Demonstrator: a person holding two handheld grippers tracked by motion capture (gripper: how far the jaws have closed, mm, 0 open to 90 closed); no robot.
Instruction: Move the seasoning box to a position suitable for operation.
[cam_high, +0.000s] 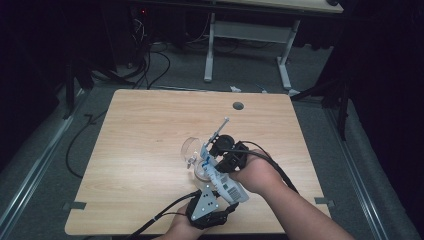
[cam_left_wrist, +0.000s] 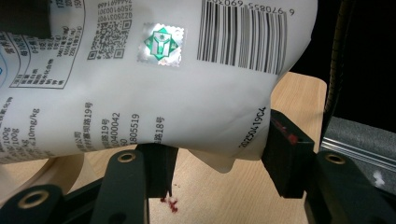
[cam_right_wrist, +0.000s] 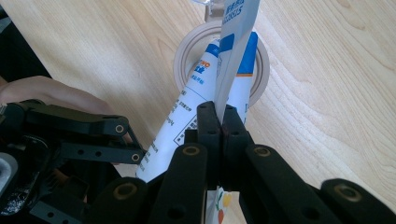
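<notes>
- The white pouch carries a black barcode with digits along its edge, a QR code, a square silver hologram sticker with a green emblem, and dense small print that is mostly too fine to read. Strings that can be made out are "19", "18", "0400042", "1805519", "10mg/kg" and a date-like code "20250419C4" near the seam.
- On its other face the pouch is white with blue panels and an orange mark; that print is too blurred to read.
- The pouch is a soft, flat sealed packet, held above the table between the two grippers, toward 6 o'clock of the tabletop's middle.
- The left gripper has its jaws spread around the pouch's lower edge, one on each side. The pouch bulges between them, and whether they press on it cannot be told.
- In the high view the left gripper sits at 6 o'clock with its grey three-cornered plate on top.
- The right gripper has its jaws pressed together on a thin flap of the pouch, pinching it edge-on.
- A clear round cup lies on the table at 11 o'clock of the pouch. In the right gripper view a round pale rim sits directly behind the pouch, which covers part of it.
- The wooden table has a round hole near its 12 o'clock edge. Small red specks mark the wood under the left gripper.
- Beyond the table are cables on the floor and the white legs of another desk.
</notes>
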